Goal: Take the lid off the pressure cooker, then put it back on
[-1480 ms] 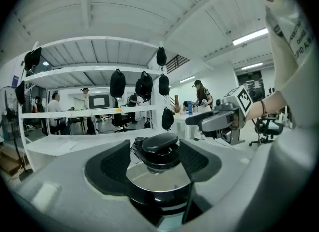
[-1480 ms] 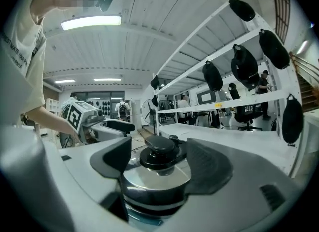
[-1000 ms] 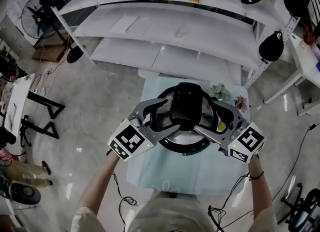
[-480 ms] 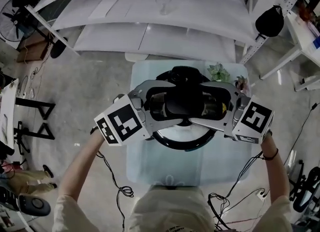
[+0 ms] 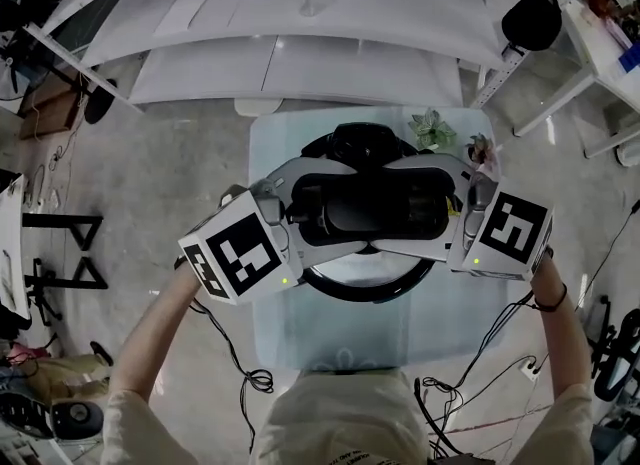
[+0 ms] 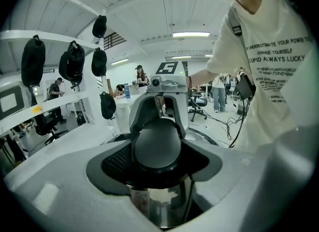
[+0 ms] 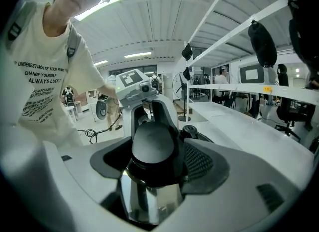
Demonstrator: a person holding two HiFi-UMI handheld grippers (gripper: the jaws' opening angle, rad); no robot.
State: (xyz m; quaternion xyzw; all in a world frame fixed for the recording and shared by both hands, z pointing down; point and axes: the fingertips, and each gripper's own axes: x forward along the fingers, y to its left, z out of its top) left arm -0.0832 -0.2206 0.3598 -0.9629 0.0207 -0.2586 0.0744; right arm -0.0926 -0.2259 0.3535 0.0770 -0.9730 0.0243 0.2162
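since the lid handle (image 5: 368, 203) is pinched on both sides by the left gripper (image 6: 157, 151) and right gripper (image 7: 154, 151) just above the pot (image 5: 370, 291), it should be held level and moved straight.

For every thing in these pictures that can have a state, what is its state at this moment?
left gripper: shut on the lid.
right gripper: shut on the lid.
lid: off, held in the air above the pressure cooker.
pressure cooker: open, standing on the table.
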